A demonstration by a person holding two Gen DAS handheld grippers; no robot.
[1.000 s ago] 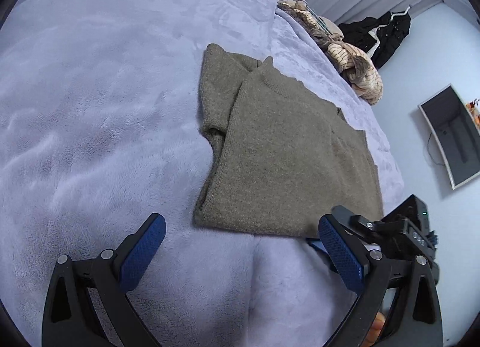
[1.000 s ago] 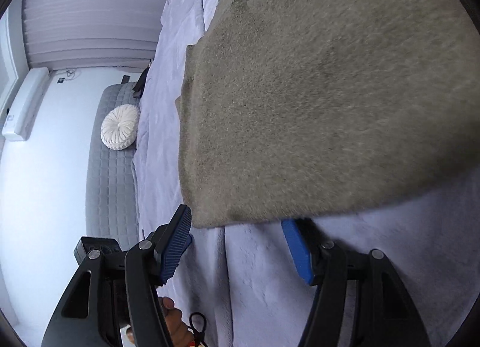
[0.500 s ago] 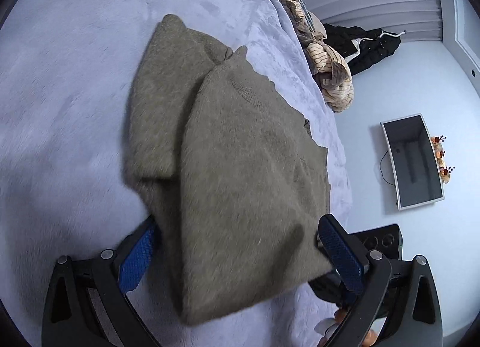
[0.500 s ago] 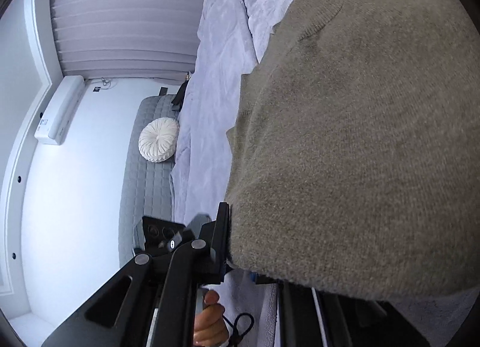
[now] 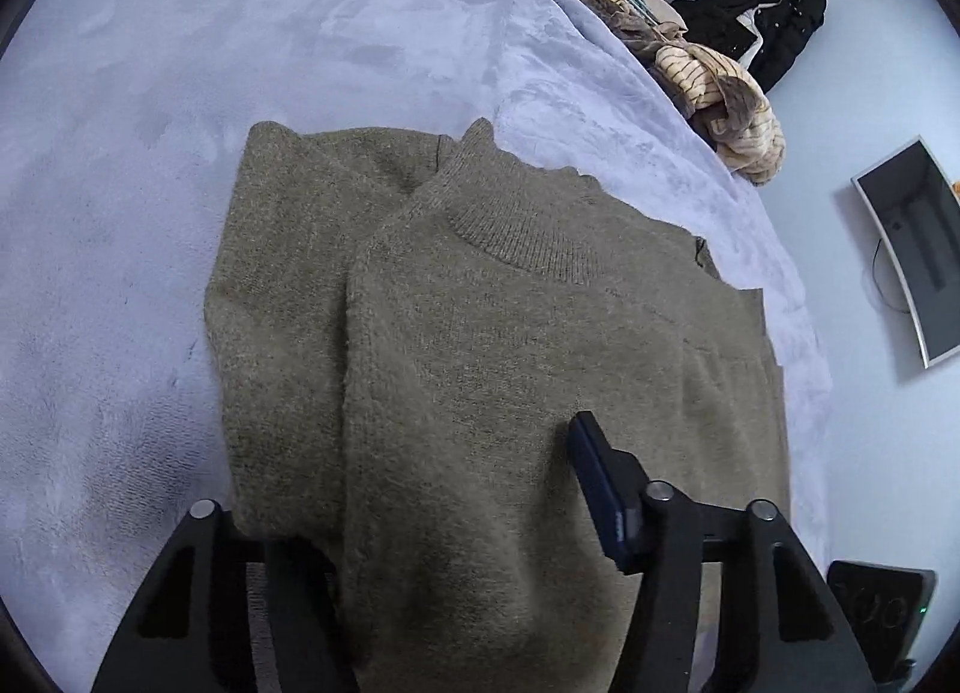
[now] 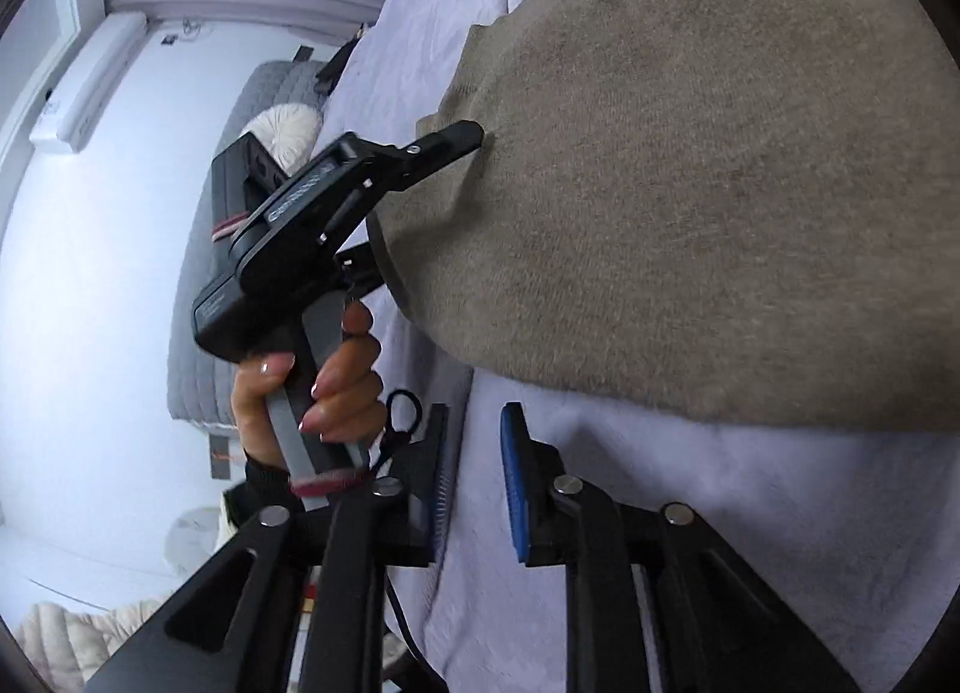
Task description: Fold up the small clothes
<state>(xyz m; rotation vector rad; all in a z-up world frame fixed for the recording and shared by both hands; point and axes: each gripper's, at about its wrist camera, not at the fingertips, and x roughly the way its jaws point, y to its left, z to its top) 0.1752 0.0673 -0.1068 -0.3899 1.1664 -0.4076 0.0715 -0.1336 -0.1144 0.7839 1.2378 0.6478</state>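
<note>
1. The olive-green knitted sweater [image 5: 510, 333] lay on the pale lilac blanket [image 5: 270, 33] covering the bed, its ribbed collar turned away from the left wrist camera and one side already folded in over the body.
2. The sweater's near hem was draped over the left gripper [image 5: 456, 519]: one blue-padded finger [image 5: 600, 489] lay on top of the knit, while the other finger was hidden beneath it.
3. The left gripper's jaws were closing with the sweater's edge between them; in the right wrist view its upper finger pressed into the fabric, puckering it.
4. A hand [image 6: 324, 381] gripped the handle of that left gripper, beside the edge of the bed.
5. The right gripper [image 6: 477, 489] hovered over bare blanket just short of the sweater's lower edge, its jaws opening, a narrow gap between the blue pads and nothing between them.
6. Further out, a heap of striped cream garments [image 5: 708, 75] sat at the far edge of the bed, with dark clothing [image 5: 768, 21] beyond it.
7. A curved monitor [image 5: 912, 249] showed at the right of the left wrist view.
8. The right wrist view took in a grey quilted bench [image 6: 204, 249] carrying a round white cushion [image 6: 288, 129].
</note>
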